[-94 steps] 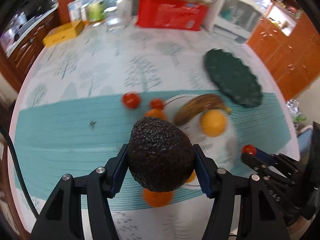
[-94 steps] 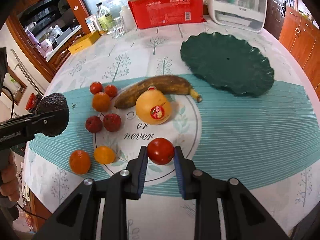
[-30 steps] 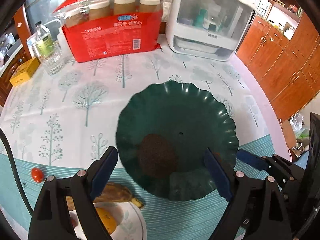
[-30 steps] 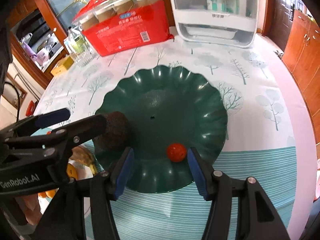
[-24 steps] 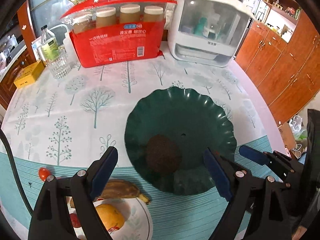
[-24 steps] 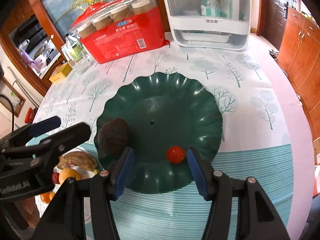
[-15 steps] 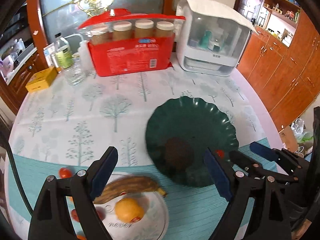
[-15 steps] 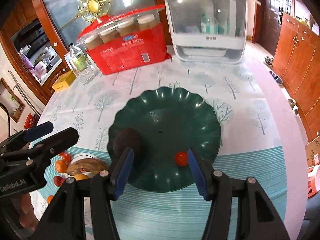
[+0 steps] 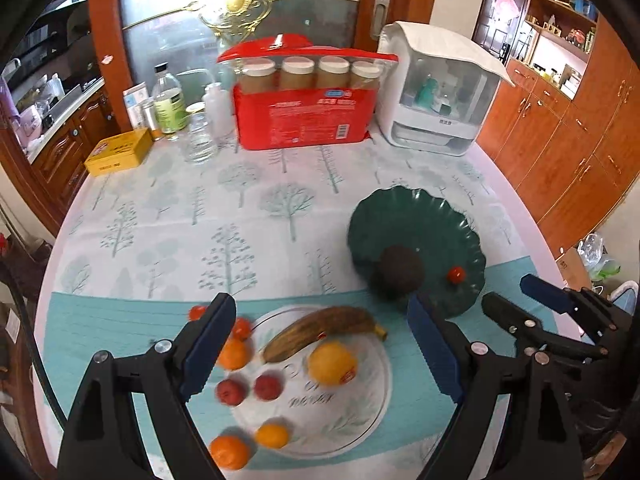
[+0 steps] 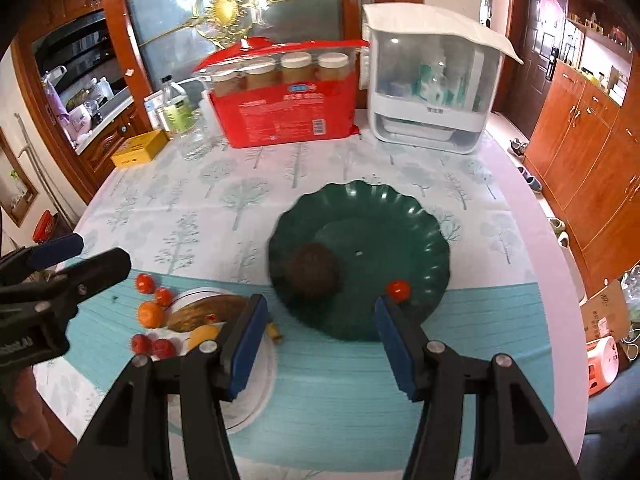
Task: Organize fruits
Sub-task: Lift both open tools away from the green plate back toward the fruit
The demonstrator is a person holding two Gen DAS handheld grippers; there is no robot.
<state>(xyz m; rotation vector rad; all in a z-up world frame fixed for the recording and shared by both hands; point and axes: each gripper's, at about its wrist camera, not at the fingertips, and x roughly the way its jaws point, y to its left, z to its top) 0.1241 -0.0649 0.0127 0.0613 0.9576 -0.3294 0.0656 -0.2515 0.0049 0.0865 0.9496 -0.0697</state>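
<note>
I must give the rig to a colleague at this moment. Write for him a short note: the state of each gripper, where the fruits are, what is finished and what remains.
Left gripper: open, empty, above the white plate.
Right gripper: open, empty, above the near rim of the green plate.
Done: avocado and one tomato lie in the green plate.
Left: banana and big orange on the white plate; two tomatoes, two small red fruits and three small oranges on or beside it. These likely go to the green plate next.
</note>
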